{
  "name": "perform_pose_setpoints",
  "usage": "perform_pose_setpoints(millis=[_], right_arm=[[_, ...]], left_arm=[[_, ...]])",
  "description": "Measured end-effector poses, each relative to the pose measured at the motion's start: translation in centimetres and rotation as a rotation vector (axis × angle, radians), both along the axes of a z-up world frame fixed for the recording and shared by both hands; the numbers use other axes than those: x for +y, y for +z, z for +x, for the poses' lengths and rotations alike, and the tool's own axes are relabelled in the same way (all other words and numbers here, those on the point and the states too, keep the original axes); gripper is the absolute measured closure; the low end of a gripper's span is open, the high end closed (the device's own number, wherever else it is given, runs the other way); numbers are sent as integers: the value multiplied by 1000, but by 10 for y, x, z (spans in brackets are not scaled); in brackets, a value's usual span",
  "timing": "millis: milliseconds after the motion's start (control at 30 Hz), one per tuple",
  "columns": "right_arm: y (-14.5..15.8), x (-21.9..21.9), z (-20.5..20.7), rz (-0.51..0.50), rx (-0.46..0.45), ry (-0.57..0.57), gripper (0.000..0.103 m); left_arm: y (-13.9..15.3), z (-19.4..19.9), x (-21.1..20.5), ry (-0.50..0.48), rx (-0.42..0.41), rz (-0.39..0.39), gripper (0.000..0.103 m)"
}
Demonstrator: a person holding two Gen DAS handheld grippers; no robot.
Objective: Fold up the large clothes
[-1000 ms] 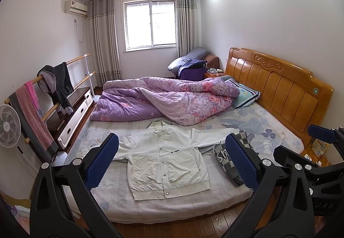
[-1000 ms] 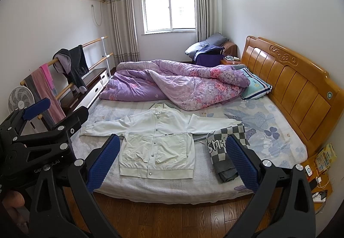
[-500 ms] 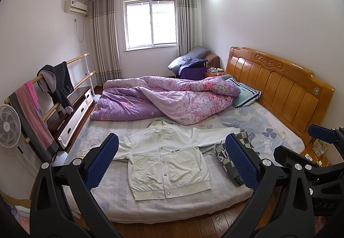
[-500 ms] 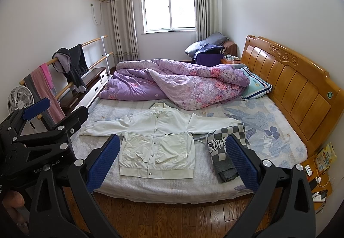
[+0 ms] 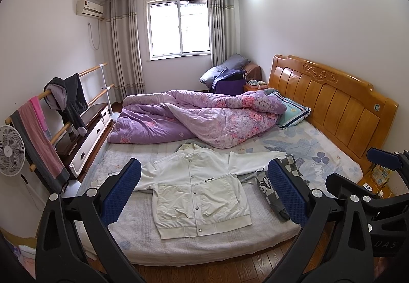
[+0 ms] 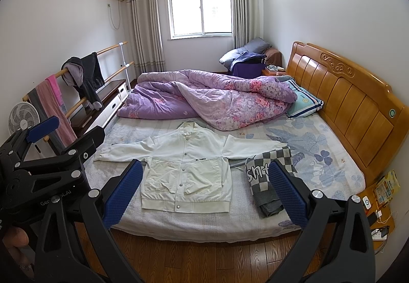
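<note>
Two grippers hang in the air at the foot side of a bed, and both have their blue fingers spread wide with nothing between them. On the far left a white fan stands by the wall. Next to it is a wooden rail with a pink towel and a dark hoodie hanging on it. The left gripper shows in its own view, and its black frame also sits at the left edge of the right wrist view. A white jacket lies flat on the bed, front side up, snapped shut, with both sleeves stretched out to the sides. It is near the close edge of the mattress. Behind it a purple flowered quilt is bunched up in a heap. The right gripper is held above the floor, well apart from the jacket. Just to the right of the jacket lies a folded checkered cloth, touching the end of the right sleeve. Past that is a striped pillow and the tall wooden headboard.
</note>
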State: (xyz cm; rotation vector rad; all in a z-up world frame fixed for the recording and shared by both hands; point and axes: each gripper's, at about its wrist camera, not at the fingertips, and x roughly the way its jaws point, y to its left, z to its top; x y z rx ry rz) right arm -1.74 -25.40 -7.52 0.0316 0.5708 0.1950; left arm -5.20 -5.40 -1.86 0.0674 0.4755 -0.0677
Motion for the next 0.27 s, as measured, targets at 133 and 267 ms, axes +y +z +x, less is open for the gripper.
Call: perform_pose_setpoints(millis=[133, 267], right_arm=[[0, 0, 1, 1, -1, 1, 8], [-1, -2, 1, 2, 5, 5, 8]], left_arm=[[-1, 3, 5, -7, 13, -11, 4], [-2, 7, 13, 1, 18, -11, 4]])
